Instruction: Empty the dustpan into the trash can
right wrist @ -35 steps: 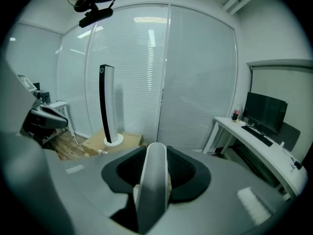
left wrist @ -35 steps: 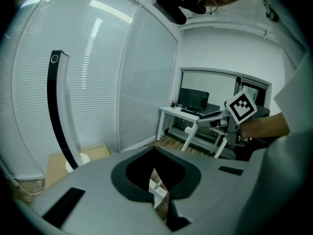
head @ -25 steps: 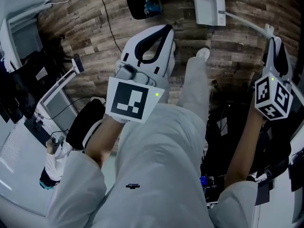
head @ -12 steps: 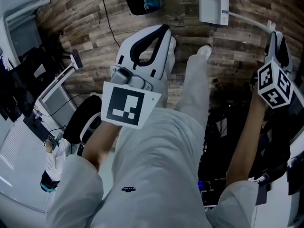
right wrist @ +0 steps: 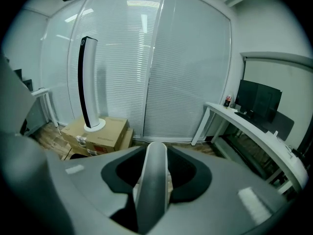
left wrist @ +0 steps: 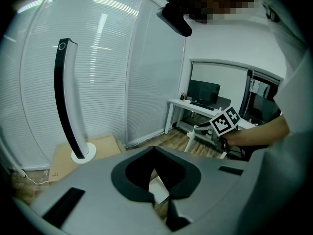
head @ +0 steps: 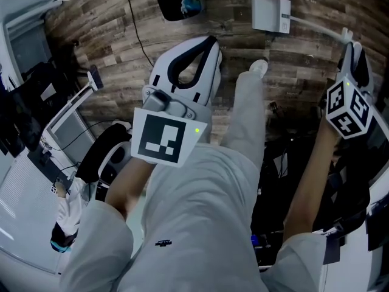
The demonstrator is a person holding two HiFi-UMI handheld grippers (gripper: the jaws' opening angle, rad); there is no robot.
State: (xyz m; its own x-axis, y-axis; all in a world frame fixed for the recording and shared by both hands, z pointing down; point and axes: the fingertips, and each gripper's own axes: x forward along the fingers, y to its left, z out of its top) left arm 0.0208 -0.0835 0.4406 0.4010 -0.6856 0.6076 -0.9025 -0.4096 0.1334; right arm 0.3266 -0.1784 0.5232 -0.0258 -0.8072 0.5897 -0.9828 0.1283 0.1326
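Open floor [head: 112, 56] beyond trouser leg [head: 243, 120]

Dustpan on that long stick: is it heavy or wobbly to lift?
Probably light: the dustpan looks like thin white plastic. Likely stiff, since its long handle runs nearly straight. It may swing or twist, because the right tool grips only the handle's far end.

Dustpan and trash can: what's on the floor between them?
Nothing: in the head view, bare wood floor separates the white dustpan from the black trash can.
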